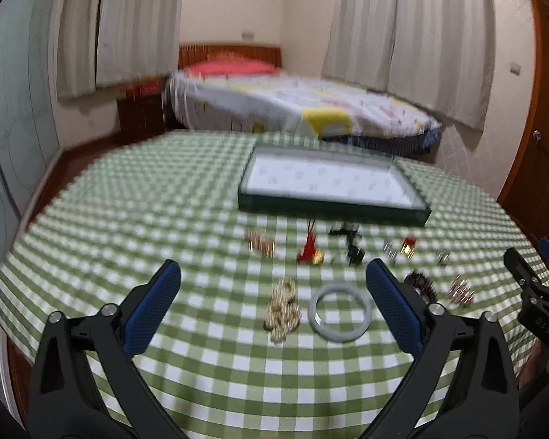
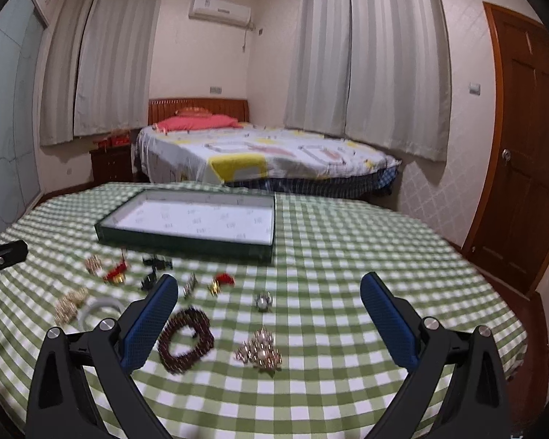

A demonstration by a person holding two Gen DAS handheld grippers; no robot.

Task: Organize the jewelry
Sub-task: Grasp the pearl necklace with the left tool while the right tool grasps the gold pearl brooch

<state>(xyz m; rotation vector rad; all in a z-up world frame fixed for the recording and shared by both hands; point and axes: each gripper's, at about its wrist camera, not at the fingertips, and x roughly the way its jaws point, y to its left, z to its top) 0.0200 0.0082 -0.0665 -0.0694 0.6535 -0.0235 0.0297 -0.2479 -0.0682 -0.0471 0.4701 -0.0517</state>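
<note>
Jewelry lies scattered on a green checked tablecloth (image 1: 128, 219) in front of a shallow dark green tray (image 1: 333, 208) with a white lining. My left gripper (image 1: 272, 274) hangs open above a pale bangle (image 1: 339, 310) and a gold chain bracelet (image 1: 282, 309), holding nothing. My right gripper (image 2: 269, 287) is open too, over a dark red bead bracelet (image 2: 186, 340) and a sparkly brooch (image 2: 260, 352). Near the tray (image 2: 186, 243) lie a red tassel charm (image 1: 309, 252), black hair clips (image 1: 351, 245) and small earrings (image 2: 221, 281). The right gripper's body (image 1: 530, 292) shows at the left view's edge.
The table ends at its rounded far edge; behind it stand a bed (image 2: 260, 157) with a patterned cover, a dark nightstand (image 2: 111, 164) and curtains. A wooden door (image 2: 523, 146) is at the right. Bare tablecloth (image 2: 366, 256) lies to the right of the tray.
</note>
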